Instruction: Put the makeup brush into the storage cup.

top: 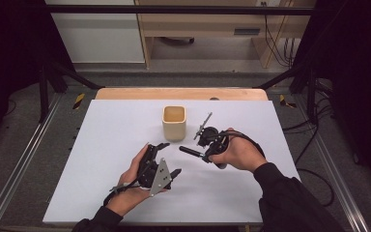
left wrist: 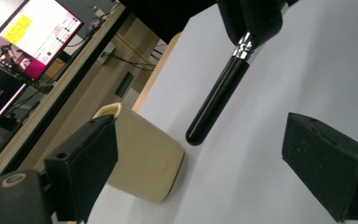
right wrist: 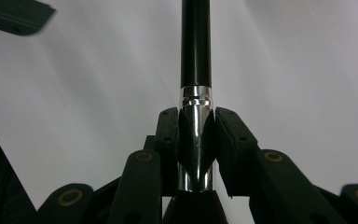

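The right claw (right wrist: pixel 196 140) is closed on the chrome ferrule of a black-handled brush (top: pixel 192 152). The pads press the ferrule from both sides. The handle projects beyond the jaws toward the left, above the white tabletop (top: pixel 106 145). In the high view, the brush sits right of centre, just near of the beige cup (top: pixel 174 123) and apart from it. The left claw (top: pixel 166 157) stands wide open with nothing between its pads. It lies on the near left, well short of the brush handle (left wrist: pixel 216 100), which shows between its jaws farther off. The cup (left wrist: pixel 144 158) stands upright at the far centre.
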`<action>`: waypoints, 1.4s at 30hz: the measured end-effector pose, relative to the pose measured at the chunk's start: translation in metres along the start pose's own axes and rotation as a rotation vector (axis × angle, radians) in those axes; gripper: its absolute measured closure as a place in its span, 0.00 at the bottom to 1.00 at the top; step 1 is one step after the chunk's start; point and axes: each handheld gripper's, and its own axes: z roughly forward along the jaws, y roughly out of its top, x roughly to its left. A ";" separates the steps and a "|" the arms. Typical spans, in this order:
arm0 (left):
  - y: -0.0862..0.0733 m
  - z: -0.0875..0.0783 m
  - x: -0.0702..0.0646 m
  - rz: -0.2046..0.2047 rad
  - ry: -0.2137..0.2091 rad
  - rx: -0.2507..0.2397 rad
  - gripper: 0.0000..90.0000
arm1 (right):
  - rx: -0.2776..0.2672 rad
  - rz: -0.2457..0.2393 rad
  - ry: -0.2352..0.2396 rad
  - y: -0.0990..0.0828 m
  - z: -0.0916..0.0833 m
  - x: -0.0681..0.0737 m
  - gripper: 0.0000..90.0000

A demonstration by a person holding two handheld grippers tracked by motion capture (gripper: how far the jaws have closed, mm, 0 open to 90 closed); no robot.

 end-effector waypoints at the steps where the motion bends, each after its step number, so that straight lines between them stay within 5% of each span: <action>1: 0.001 0.002 -0.001 0.006 -0.007 0.002 0.13 | 0.005 -0.007 0.005 0.002 -0.001 0.002 0.79; 19: 0.011 0.028 -0.015 0.162 -0.016 0.059 0.31 | 0.014 -0.031 0.043 0.012 -0.005 0.012 0.79; 42: 0.010 0.032 -0.023 0.274 -0.019 0.076 0.65 | 0.026 -0.047 0.080 0.017 0.000 0.019 0.79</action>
